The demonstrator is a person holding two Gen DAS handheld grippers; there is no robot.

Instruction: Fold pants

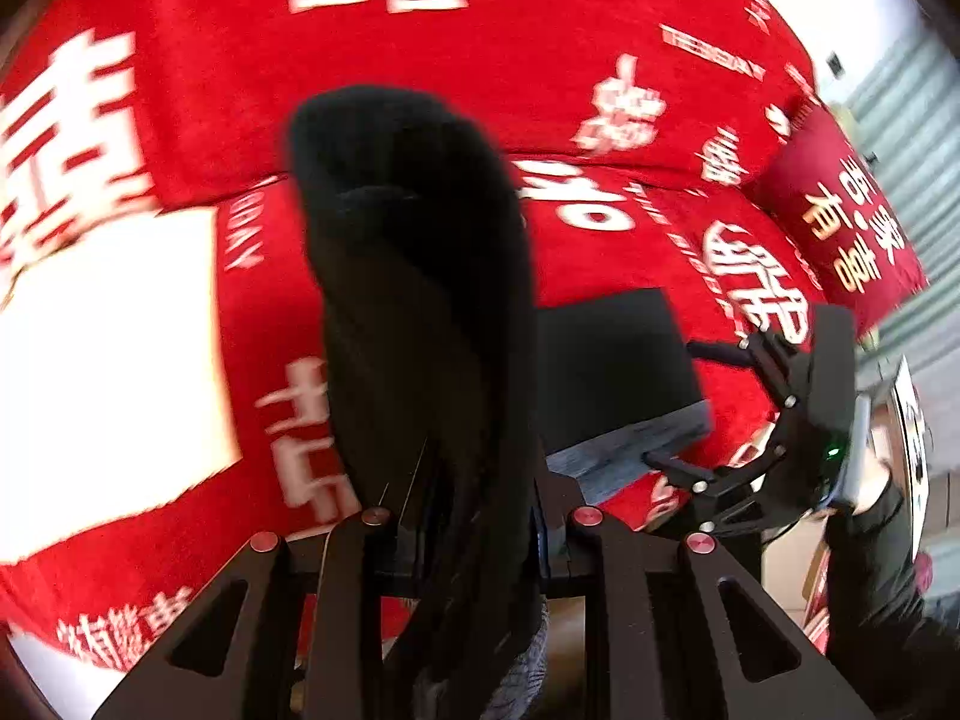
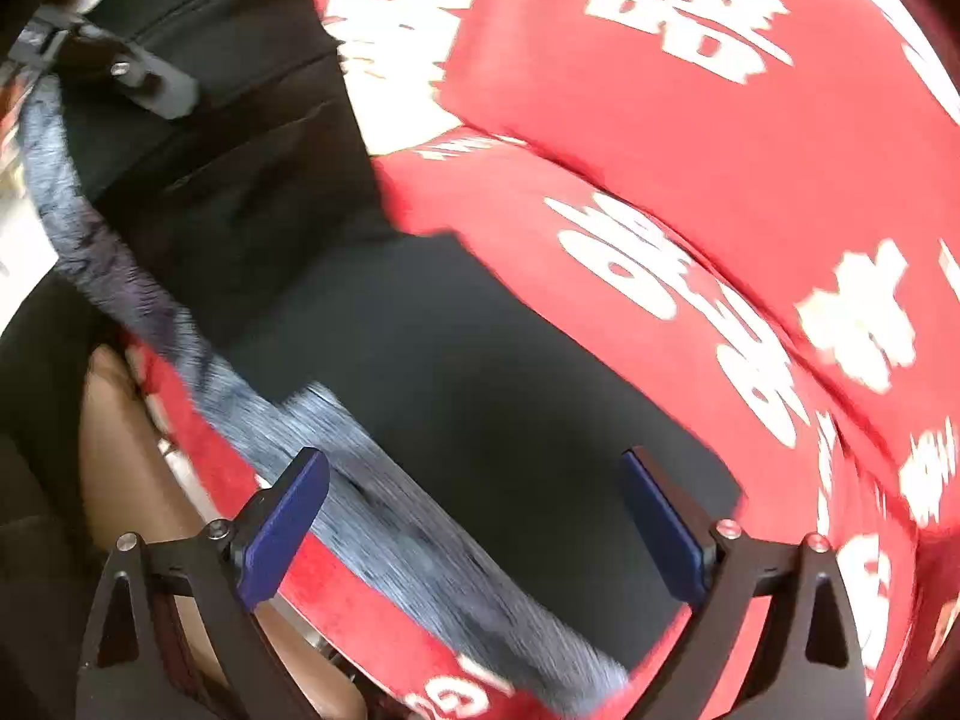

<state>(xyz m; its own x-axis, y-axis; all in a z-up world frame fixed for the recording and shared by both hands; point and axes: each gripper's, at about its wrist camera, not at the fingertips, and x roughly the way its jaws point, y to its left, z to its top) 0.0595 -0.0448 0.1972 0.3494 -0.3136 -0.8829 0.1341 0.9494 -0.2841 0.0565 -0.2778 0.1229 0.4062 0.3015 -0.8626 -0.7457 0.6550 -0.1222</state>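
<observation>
We see a red cover (image 1: 540, 60) printed with large white characters, spread over a cushioned seat and its backrest; a matching red cushion (image 1: 840, 222) with yellow lettering sits at the far right of the left wrist view. Behind that cushion we make out pale vertical slats, too blurred for us to name. A white panel of the print glares at the left of the same view.

The black pants (image 2: 480, 372) lie partly on the seat, a flat folded portion with its grey waistband (image 2: 420, 540) running along the near edge. In the left wrist view our left gripper (image 1: 468, 534) has its fingers drawn close and clamped on a thick fold of the black cloth, which rises in a tall dark column straight in front of the lens, lifted above the seat.

Our right gripper (image 2: 474, 528) holds its blue pads (image 2: 282, 528) wide apart, with nothing pressed between them. The flat part of the pants and the waistband lie below and between its fingers; whether the pads touch the cloth we cannot tell. A black sleeve (image 1: 870, 588) shows behind that gripper.
</observation>
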